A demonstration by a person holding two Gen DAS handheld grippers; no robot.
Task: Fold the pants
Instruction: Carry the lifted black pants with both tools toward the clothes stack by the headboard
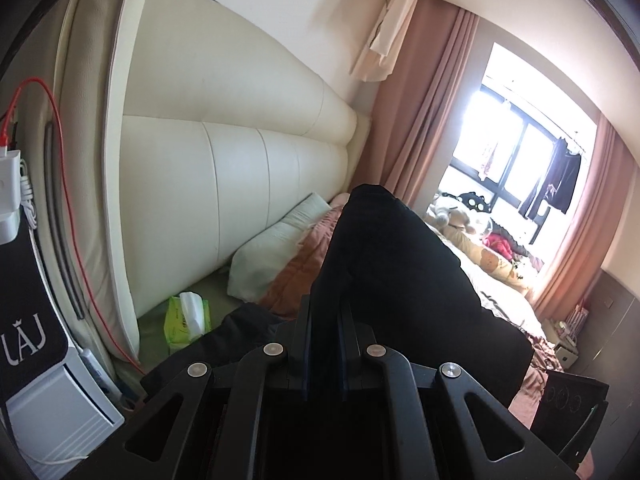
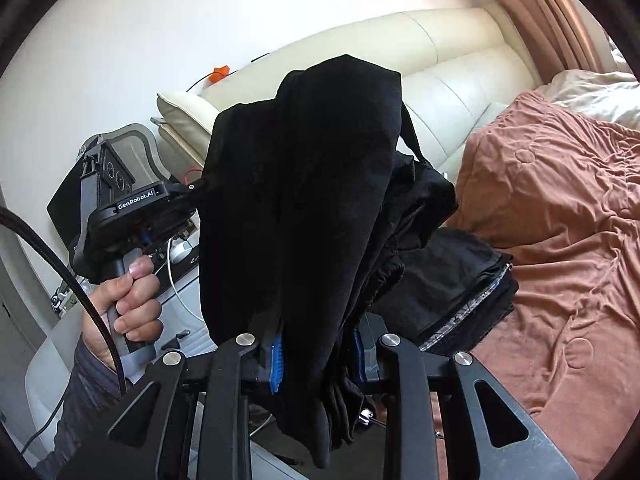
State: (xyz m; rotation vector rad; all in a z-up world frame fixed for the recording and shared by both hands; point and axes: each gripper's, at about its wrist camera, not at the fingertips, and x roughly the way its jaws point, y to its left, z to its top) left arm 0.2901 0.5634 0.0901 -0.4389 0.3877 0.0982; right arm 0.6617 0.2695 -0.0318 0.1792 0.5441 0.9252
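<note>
The black pants (image 2: pixel 320 168) hang bunched in the air between both grippers, above the bed's edge. In the right wrist view my right gripper (image 2: pixel 320 350) is shut on a thick fold of the pants, and its blue pads (image 2: pixel 277 354) press the cloth. The left gripper (image 2: pixel 192 190) is held in a person's hand (image 2: pixel 132 300) at the left, its tips buried in the pants' upper edge. In the left wrist view my left gripper (image 1: pixel 325 332) is shut on the black pants (image 1: pixel 384 264), which rise and drape away to the right.
A stack of folded dark clothes (image 2: pixel 460 292) lies on the rust-brown blanket (image 2: pixel 560 220). The cream padded headboard (image 1: pixel 224 168), a pillow (image 1: pixel 276 248) and a green tissue pack (image 1: pixel 186 318) are at the bed's head. A white bedside unit (image 1: pixel 60 412) with cables stands at the left.
</note>
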